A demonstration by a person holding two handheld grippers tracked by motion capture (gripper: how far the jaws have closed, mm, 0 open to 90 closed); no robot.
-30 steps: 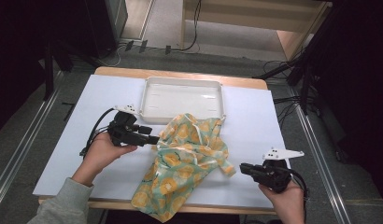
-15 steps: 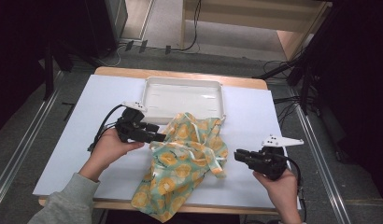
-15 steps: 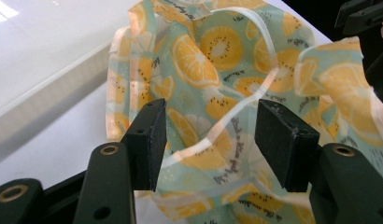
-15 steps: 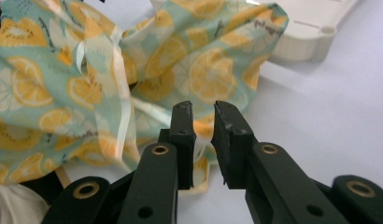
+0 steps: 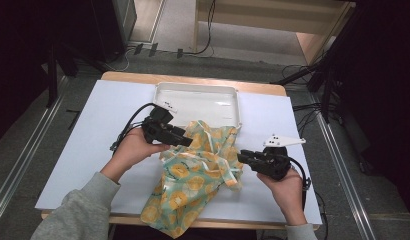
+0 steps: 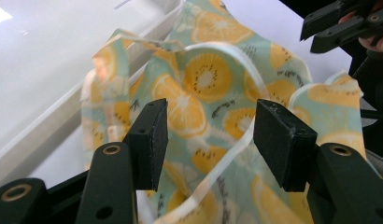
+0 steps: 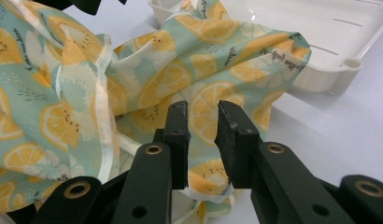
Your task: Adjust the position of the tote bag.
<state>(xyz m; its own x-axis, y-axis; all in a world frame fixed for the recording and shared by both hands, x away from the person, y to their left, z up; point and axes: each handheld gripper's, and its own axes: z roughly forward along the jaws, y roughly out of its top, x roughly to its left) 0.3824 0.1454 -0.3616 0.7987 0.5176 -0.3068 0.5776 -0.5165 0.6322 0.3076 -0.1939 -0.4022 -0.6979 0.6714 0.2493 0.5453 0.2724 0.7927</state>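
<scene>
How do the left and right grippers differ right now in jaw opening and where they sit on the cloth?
The left gripper has its jaws spread wide, while the right gripper has its jaws nearly together with a narrow gap. The left gripper sits at the cloth's far-left part near the white tray; the right gripper sits at its right edge, nearer the person. Both point inward at the orange-print cloth, and neither plainly clamps it.

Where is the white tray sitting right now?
In the high view the white tray sits at the table's far edge, centred, just beyond the citrus-print cloth, whose far edge reaches the tray's near rim.
</scene>
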